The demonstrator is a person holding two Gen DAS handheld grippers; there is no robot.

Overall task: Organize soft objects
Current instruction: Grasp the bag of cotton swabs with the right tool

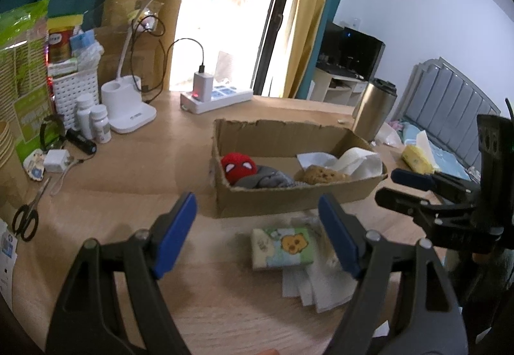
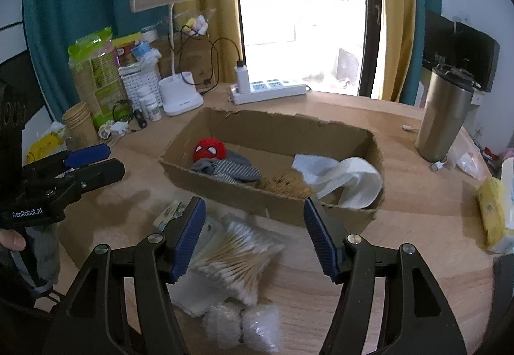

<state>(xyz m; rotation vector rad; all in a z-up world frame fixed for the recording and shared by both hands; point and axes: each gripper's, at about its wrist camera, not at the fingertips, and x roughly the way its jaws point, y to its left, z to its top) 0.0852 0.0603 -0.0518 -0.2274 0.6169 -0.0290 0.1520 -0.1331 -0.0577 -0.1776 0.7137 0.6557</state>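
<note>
In the lower centre of the right wrist frame, the bag of cotton swabs (image 2: pixel 237 255) lies between the wide-open, empty fingers of the right gripper (image 2: pixel 253 236), nearer than the left gripper (image 1: pixel 257 233), also open and empty, while the cardboard box (image 2: pixel 279 127) stands just above.

Pale wood-grain surface (image 2: pixel 401 210), round-edged at the near left; a torn-rimmed cardboard box (image 2: pixel 282 130) rests at its centre; in front of the box lie a packet of cotton swabs (image 2: pixel 237 255), a crumpled clear plastic wrap (image 2: pixel 244 329), folded white paper (image 1: pixel 318 284) and, resting on that paper, a cartoon-printed tissue pack (image 1: pixel 282 247); behind the box, a white power strip (image 2: pixel 270 91) and desk lamp base (image 2: pixel 180 98); at right, a steel tumbler (image 2: pixel 445 117); at left, scissors (image 1: pixel 27 217), two white pill bottles (image 1: pixel 93 119) and stacked paper cups (image 2: pixel 78 123).
</note>
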